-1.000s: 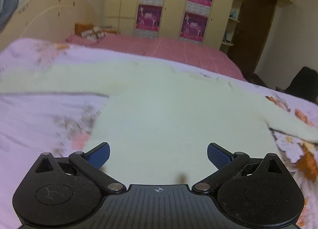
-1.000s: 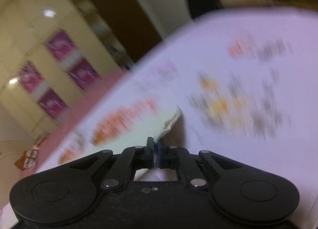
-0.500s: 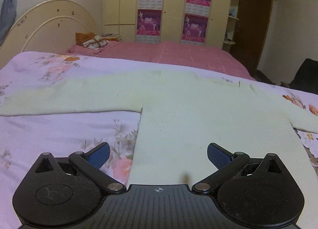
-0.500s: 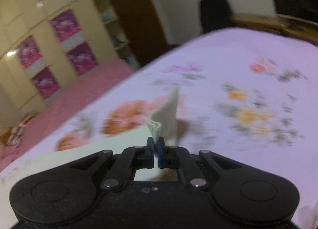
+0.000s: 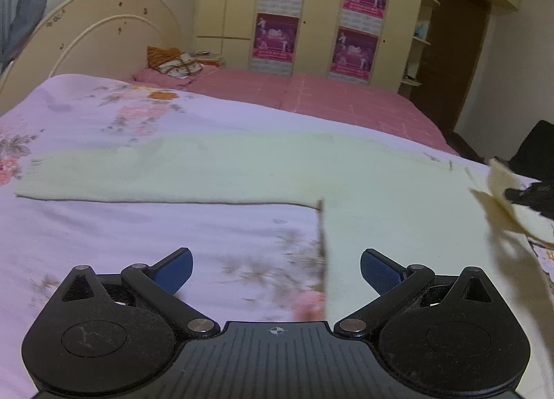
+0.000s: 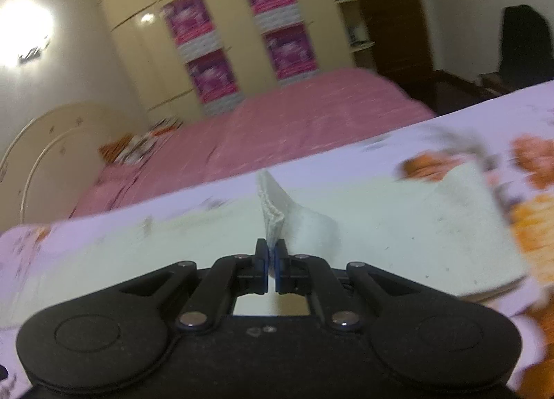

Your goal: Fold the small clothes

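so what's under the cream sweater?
The sweater lies on the lilac floral bedsheet, which shows all round it. The right claw pinches one sleeve end up. Anything beneath the body is covered.
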The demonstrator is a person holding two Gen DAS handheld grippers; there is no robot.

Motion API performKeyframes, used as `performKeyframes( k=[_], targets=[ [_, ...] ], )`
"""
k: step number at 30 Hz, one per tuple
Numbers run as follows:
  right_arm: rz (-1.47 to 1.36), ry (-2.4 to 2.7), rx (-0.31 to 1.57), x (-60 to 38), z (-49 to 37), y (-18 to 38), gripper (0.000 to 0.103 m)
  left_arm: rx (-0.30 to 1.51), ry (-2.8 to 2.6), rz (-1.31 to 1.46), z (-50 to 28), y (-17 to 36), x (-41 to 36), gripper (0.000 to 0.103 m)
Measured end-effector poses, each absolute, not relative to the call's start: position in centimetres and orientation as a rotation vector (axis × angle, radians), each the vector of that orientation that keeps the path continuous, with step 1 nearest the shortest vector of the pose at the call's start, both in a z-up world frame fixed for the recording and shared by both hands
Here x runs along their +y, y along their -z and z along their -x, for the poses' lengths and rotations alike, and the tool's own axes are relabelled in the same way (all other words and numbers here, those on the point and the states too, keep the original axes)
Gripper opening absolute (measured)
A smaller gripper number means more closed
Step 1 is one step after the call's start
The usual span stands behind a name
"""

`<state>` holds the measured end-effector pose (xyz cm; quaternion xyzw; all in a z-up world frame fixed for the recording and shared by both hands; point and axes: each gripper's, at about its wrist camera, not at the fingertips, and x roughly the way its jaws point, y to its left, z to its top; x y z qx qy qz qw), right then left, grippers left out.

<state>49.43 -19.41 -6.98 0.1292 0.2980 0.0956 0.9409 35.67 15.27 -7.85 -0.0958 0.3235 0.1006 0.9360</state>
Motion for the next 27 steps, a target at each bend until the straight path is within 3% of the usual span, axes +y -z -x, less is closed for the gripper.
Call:
performKeyframes(
  k=[9, 12, 15, 16, 17, 18, 23, 27],
  targets=[
    [-0.232, -0.272, 0.679, -12.5, -50.5, 8.9, 0.005, 0.637, -0.195, 0.256, -37.1, 8.3, 17.9, 0.103],
    [-0.204, -0.289, 0.731, -11.5, -50.8, 9.8, 0.014, 0.629, -0.159, 0.280, -38.6, 8.1, 17.0, 0.103],
    [-0.219, -0.268, 0.669, -12.3, -48.7, 8.7, 0.025, 0.630, -0.048, 0.334, -41.4, 8.1, 15.3, 0.102],
    [-0.252, -0.259, 0.638, -13.4, -47.7, 8.2, 0.027, 0.622, 0.018, 0.359, -42.6, 8.2, 14.5, 0.097],
    [-0.281, -0.249, 0.623, -14.6, -46.8, 8.3, 0.027, 0.624, 0.066, 0.378, -44.0, 8.4, 13.6, 0.059],
    [-0.308, -0.233, 0.615, -15.7, -45.9, 8.0, 0.026, 0.656, 0.104, 0.388, -45.7, 8.7, 12.4, 0.038],
    [-0.366, -0.159, 0.607, -21.0, -42.8, 7.9, 0.026, 0.748, 0.232, 0.488, -52.8, 11.2, 7.2, 0.039],
    [-0.426, -0.083, 0.596, -25.0, -41.3, 8.2, 0.026, 0.852, 0.211, 0.482, -57.1, 13.8, 3.8, 0.046]
  ],
)
